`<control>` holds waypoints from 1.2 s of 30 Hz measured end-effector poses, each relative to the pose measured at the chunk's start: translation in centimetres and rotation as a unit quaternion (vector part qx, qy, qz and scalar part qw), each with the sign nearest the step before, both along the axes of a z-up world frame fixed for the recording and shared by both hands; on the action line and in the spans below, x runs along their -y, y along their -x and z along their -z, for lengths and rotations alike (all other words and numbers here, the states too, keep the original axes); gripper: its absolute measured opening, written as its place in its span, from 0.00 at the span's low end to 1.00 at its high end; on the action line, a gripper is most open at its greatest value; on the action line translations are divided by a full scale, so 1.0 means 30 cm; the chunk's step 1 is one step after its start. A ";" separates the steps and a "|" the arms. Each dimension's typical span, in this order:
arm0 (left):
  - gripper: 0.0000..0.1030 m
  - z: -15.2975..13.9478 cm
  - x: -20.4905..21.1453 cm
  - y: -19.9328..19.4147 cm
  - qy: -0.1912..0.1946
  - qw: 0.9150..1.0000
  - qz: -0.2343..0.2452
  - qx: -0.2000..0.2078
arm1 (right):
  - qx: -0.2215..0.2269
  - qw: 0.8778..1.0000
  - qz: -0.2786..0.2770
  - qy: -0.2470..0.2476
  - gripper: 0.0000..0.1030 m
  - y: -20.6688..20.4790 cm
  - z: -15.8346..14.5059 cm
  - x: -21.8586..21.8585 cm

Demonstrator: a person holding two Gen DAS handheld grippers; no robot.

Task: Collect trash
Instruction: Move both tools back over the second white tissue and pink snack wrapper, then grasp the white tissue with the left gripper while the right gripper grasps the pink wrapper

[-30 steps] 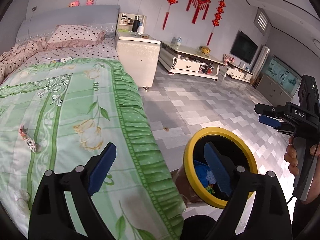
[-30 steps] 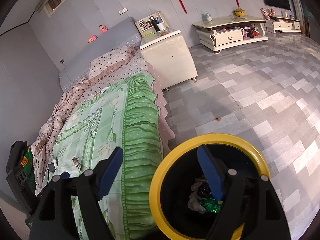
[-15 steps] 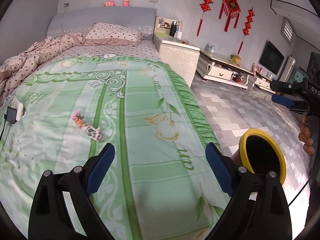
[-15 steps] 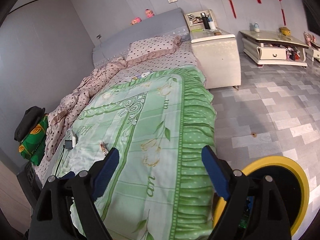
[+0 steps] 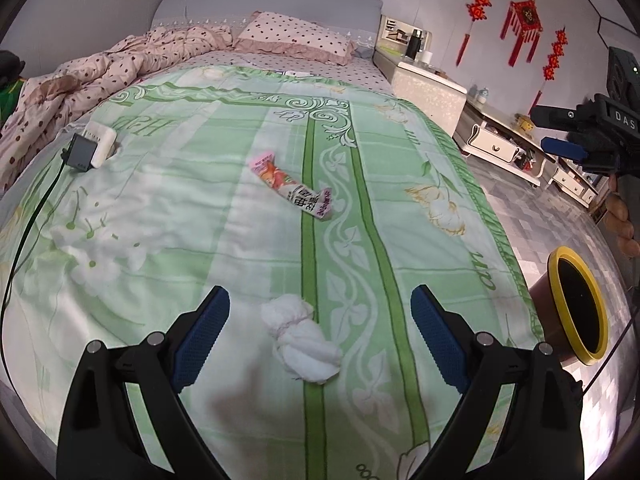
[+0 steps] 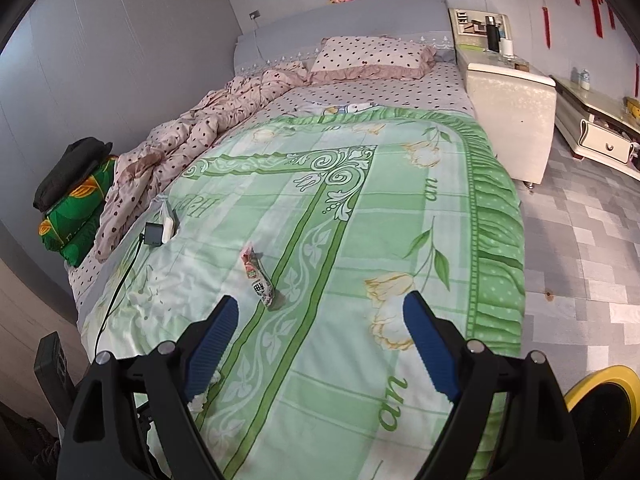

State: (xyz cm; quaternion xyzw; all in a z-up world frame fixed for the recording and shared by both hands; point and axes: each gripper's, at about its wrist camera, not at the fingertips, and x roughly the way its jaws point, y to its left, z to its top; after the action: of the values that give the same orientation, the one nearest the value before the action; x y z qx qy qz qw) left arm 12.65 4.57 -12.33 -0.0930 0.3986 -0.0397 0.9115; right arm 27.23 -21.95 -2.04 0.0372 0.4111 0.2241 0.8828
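Left wrist view: the left gripper (image 5: pixel 320 318) is spread wide with nothing in it, hung over the green bedspread (image 5: pixel 192 208). A crumpled white tissue (image 5: pixel 302 338) is sat right between the blue pads, nearer the camera than their tips, not touched by either. Probably that's the pick to go for. Best done by lowering straight down so the wad is centred, then closing gently; soft paper gets squashed or pushed aside if one pad lands first, and a fold of the cover could get pinched along with it. Further up the bed a pink snack wrapper (image 5: pixel 292 190) is lying flat, well apart from the tissue. The yellow-rimmed bin (image 5: pixel 578 304) is on the floor just off the bed's right edge, so the carry should be short.

Right wrist view: the right gripper (image 6: pixel 320 334) is also wide open and empty. The wrapper (image 6: pixel 258 280) is seen ahead, just past the pad tips and off to their left, so a shift that way would be needed first. A flat wrapper is better taken by an end.
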 end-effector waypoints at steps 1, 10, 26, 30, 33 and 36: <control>0.85 0.014 -0.016 0.004 0.001 1.000 -0.003 -0.003 | -0.003 1.000 -0.005 0.005 0.79 -0.014 0.014 -0.032; 0.85 0.149 -0.080 -0.012 0.040 0.998 -0.026 -0.032 | -0.036 0.997 -0.052 0.044 0.79 -0.140 0.181 -0.289; 0.78 0.274 -0.068 -0.094 0.084 0.995 -0.024 -0.055 | -0.058 0.983 -0.134 0.115 0.76 -0.313 0.500 -0.658; 0.64 0.283 -0.063 -0.105 0.079 0.995 -0.022 -0.054 | -0.057 0.978 -0.147 0.135 0.69 -0.344 0.567 -0.707; 0.50 0.289 -0.054 -0.112 0.074 0.996 -0.019 -0.055 | -0.064 0.977 -0.154 0.135 0.62 -0.363 0.608 -0.730; 0.37 0.297 -0.054 -0.118 0.069 0.996 -0.017 -0.054 | -0.065 0.975 -0.158 0.142 0.51 -0.372 0.640 -0.744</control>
State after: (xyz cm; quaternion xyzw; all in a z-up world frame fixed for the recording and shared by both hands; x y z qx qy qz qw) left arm 16.18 6.18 -21.24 -0.1646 0.4420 -0.0470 0.8805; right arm 38.39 0.37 -21.24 -0.1388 0.4962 0.2970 0.8040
